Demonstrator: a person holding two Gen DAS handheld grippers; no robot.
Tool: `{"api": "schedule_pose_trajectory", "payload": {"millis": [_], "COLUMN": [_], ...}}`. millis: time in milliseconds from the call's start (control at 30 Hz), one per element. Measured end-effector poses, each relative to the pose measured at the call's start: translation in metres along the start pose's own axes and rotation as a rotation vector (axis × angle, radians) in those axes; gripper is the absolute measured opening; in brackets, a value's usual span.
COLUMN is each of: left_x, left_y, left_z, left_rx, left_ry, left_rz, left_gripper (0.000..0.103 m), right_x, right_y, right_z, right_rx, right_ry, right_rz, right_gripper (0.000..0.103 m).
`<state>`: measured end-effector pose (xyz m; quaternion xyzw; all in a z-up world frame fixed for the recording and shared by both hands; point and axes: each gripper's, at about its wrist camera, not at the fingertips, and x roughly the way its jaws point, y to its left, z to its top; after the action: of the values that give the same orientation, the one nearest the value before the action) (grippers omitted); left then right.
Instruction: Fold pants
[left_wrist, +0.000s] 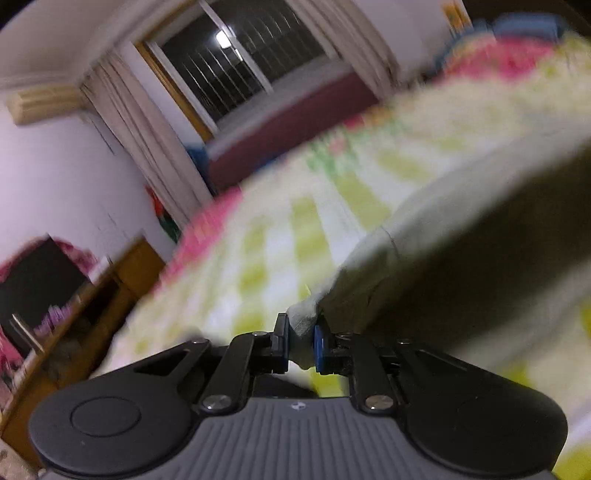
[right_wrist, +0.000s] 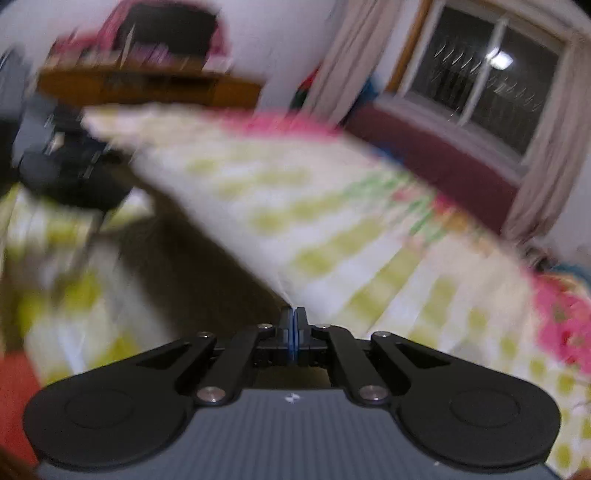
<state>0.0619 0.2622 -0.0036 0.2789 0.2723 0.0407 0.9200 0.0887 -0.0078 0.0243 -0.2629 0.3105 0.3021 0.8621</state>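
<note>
The pants (left_wrist: 443, 229) are pale grey-green cloth, lifted above the bed and stretched to the right, with a dark shadowed underside. My left gripper (left_wrist: 301, 341) is shut on a bunched corner of them. In the right wrist view the pants (right_wrist: 207, 206) run as a taut pale sheet from the upper left down to my right gripper (right_wrist: 293, 332), which is shut on their thin edge. The other gripper (right_wrist: 70, 173) shows dark and blurred at the far left. Both views are motion-blurred.
The bed (left_wrist: 280, 236) has a white, yellow-green checked cover with pink floral edges. A dark window (left_wrist: 236, 55) with beige curtains and a maroon bench (left_wrist: 288, 125) lie behind. A wooden desk (left_wrist: 66, 317) stands at the left, and also shows in the right wrist view (right_wrist: 147, 86).
</note>
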Motion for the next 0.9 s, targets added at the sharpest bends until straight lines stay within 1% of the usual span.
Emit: {"api": "schedule_pose_trajectory", "payload": {"millis": [67,100,167,200,233,267,333,400,500,567,633,700,767,800,833,900], "left_x": [0.010,0.009,0.003,-0.001,-0.006,-0.010,-0.020,-0.030,-0.043,-0.043,-0.041,-0.035,-0.030,-0.027,-0.024,-0.017], "left_y": [-0.018,-0.023,-0.023,-0.019,-0.015,-0.010,-0.005,-0.005,-0.013,-0.028,-0.054,-0.083,-0.115,-0.130,-0.145,-0.170], "left_z": [-0.024,-0.034,-0.040,-0.041,-0.042,-0.042,-0.039,-0.033,-0.013,0.011,0.038,0.065,0.090,0.100,0.110,0.123], "left_rx": [0.027,0.034,0.002,-0.028,-0.056,-0.071,-0.100,-0.125,-0.147,-0.168,-0.183,-0.188,-0.185,-0.183,-0.178,-0.168], "left_ry": [0.088,0.114,0.144,0.152,0.157,0.161,0.162,0.146,0.074,0.018,-0.024,-0.059,-0.085,-0.093,-0.096,-0.098], "left_rz": [-0.023,-0.016,-0.011,-0.014,-0.011,-0.002,0.017,0.020,-0.007,-0.076,-0.175,-0.284,-0.396,-0.443,-0.488,-0.551], "left_gripper": [0.031,0.031,0.032,0.032,0.032,0.032,0.032,0.032,0.032,0.032,0.032,0.032,0.032,0.033,0.033,0.033], "right_x": [0.035,0.042,0.036,0.030,0.025,0.019,0.004,-0.014,-0.026,-0.021,-0.006,0.011,0.029,0.038,0.052,0.077], "right_y": [0.020,0.026,0.028,0.024,0.018,0.011,-0.007,-0.028,-0.074,-0.110,-0.150,-0.183,-0.216,-0.229,-0.243,-0.264], "right_z": [-0.026,-0.034,-0.036,-0.034,-0.033,-0.032,-0.032,-0.035,-0.045,-0.056,-0.067,-0.069,-0.063,-0.058,-0.051,-0.042], "right_rx": [-0.030,-0.035,-0.028,-0.007,0.016,0.040,0.113,0.211,0.371,0.481,0.603,0.687,0.753,0.780,0.810,0.867], "right_ry": [0.140,0.161,0.125,0.116,0.102,0.091,0.074,0.054,0.041,0.048,0.065,0.075,0.065,0.055,0.057,0.070], "right_rz": [0.039,0.031,0.006,0.014,0.023,0.027,0.016,0.005,-0.071,-0.144,-0.197,-0.221,-0.239,-0.240,-0.231,-0.232], "right_gripper": [0.000,0.000,0.009,0.012,0.018,0.023,0.023,0.024,0.024,0.025,0.026,0.026,0.026,0.026,0.029,0.032]}}
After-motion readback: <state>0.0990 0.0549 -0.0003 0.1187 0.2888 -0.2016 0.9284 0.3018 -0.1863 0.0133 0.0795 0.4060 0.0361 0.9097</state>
